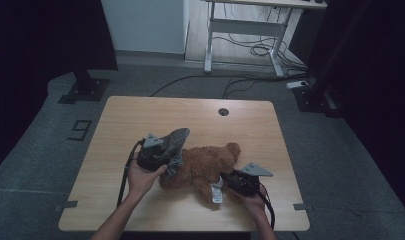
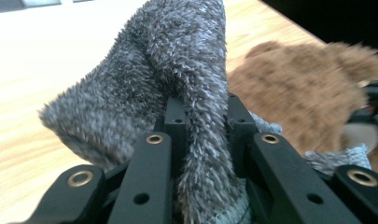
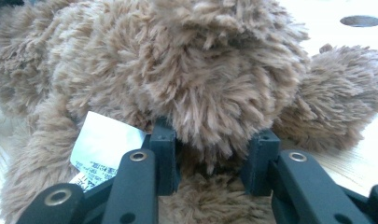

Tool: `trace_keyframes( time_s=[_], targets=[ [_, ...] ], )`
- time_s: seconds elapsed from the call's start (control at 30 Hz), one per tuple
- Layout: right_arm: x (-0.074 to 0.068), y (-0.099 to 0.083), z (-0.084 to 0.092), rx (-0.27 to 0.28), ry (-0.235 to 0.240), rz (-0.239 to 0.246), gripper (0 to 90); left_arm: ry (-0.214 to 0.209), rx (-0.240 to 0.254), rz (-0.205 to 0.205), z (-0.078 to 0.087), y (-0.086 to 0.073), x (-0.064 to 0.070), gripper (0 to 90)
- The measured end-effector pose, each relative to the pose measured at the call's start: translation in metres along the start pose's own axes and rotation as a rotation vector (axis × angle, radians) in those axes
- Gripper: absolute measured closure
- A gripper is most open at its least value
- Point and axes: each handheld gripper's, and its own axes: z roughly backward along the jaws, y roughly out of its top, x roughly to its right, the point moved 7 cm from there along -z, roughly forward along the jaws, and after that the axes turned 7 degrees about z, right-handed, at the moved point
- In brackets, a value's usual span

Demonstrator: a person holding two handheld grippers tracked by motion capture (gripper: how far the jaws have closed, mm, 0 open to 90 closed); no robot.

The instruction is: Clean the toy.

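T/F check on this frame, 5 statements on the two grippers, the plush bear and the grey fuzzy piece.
1. The left gripper is shut on the grey fuzzy garment. True.
2. The right gripper hangs free, above the table. False: its jaws are clamped on the brown teddy bear's fur.
3. The bear lies on the wooden table. True.
4. The bear's white label is on the far side from the right gripper. False: it sits right beside that gripper's jaws.
5. The grey garment lies flat on the table, away from the bear. False: it is lifted in the left jaws, right next to the bear.
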Motion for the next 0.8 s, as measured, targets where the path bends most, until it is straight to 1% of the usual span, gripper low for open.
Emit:
trace_keyframes(
  time_s=[0.07, 0.13, 0.27, 0.33, 0.4, 0.47, 0.53, 0.6, 0.63, 0.7, 0.73, 0.77, 0.8],
  targets=[
    [0.000, 0.000, 0.000, 0.000, 0.000, -0.001, 63.2, 0.017, -0.007, 0.019, 0.003, -0.008, -0.011, 75.6],
    [0.001, 0.000, 0.000, -0.001, 0.000, -0.004, 63.2, 0.025, -0.031, 0.039, 0.004, -0.019, -0.022, 75.5],
    [0.001, 0.000, 0.000, -0.002, 0.002, -0.006, 63.1, 0.016, -0.085, 0.089, 0.003, -0.039, -0.040, 75.5],
    [0.001, 0.000, 0.000, -0.004, 0.005, -0.006, 63.1, 0.011, -0.104, 0.106, 0.000, -0.046, -0.044, 75.5],
    [0.001, 0.000, 0.000, -0.005, 0.012, -0.007, 62.8, 0.003, -0.118, 0.120, -0.003, -0.051, -0.045, 75.4],
    [0.001, 0.000, 0.001, -0.011, 0.034, -0.009, 59.2, -0.011, -0.122, 0.138, -0.006, -0.053, -0.043, 75.4],
    [0.003, 0.000, 0.001, -0.018, 0.047, -0.026, 51.6, -0.013, -0.124, 0.140, -0.008, -0.052, -0.042, 75.4],
    [0.006, -0.001, 0.002, -0.028, 0.037, -0.064, 40.1, -0.020, -0.125, 0.150, -0.010, -0.052, -0.042, 75.3],
    [0.010, -0.001, 0.000, -0.038, 0.023, -0.094, 35.3, -0.022, -0.125, 0.151, -0.010, -0.052, -0.042, 75.4],
    [0.014, -0.001, -0.003, -0.051, 0.021, -0.130, 28.0, -0.027, -0.129, 0.158, -0.012, -0.053, -0.042, 75.4],
    [0.018, -0.001, -0.005, -0.065, 0.026, -0.153, 26.7, -0.032, -0.126, 0.167, -0.013, -0.053, -0.042, 75.5],
    [0.019, -0.001, -0.007, -0.073, 0.047, -0.162, 28.1, -0.043, -0.126, 0.177, -0.014, -0.053, -0.043, 75.6],
    [0.019, -0.001, -0.010, -0.084, 0.070, -0.167, 31.8, -0.054, -0.125, 0.194, -0.016, -0.054, -0.042, 75.9]
  ],
)
